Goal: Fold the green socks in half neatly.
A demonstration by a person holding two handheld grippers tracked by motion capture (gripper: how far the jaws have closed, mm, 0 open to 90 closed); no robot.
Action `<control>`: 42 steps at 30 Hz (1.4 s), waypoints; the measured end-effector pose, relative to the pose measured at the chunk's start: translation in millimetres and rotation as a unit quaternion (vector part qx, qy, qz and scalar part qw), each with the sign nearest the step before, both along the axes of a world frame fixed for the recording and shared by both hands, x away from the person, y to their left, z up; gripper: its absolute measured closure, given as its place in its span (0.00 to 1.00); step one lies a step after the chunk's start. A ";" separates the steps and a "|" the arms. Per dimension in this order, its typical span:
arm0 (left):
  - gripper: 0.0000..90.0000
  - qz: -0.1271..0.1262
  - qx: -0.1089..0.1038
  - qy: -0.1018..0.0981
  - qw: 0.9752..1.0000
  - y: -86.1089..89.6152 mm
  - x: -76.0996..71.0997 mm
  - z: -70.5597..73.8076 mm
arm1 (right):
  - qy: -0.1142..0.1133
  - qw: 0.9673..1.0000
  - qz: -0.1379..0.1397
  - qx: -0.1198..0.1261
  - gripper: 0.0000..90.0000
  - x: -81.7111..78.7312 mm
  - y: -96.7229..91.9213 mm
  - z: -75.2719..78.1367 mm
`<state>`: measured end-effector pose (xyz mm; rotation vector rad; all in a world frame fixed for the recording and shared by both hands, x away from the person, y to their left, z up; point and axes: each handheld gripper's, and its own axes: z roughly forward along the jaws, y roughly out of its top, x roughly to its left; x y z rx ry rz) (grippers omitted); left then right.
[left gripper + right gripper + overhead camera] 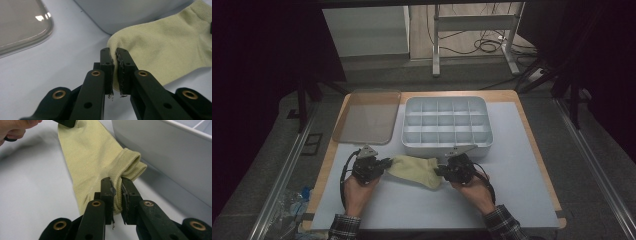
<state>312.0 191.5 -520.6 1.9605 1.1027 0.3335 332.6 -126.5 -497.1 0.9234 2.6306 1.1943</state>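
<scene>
Stretching between left gripper (385, 163), clamped on the toe, and right gripper (438, 171), clamped on the ribbed cuff, just in front of the divided tray (445, 145): pale yellow sock (414, 170), judged light, limp, best held by both ends.

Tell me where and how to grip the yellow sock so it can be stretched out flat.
Grip the sock at its two ends, as shown: left gripper pinches the rounded toe from the left, right gripper the thick ribbed cuff from the right. Both are narrow edges that fit between the jaws.
</scene>
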 end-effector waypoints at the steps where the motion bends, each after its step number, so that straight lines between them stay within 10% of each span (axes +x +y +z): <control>1: 0.93 -0.001 -0.001 0.001 1.000 -1.3 -1.2 1.3 | 0.001 1.000 0.000 0.001 0.90 -1.9 -2.3 1.6; 27: 0.92 -0.046 -0.003 0.005 0.999 -53.1 -44.1 10.3 | 0.020 1.000 -0.008 -0.004 0.90 -43.7 -62.0 12.3; 42: 0.91 -0.018 0.026 -0.006 0.999 -83.2 -56.2 -11.1 | 0.031 0.999 -0.007 -0.041 0.89 -28.8 -78.5 -0.8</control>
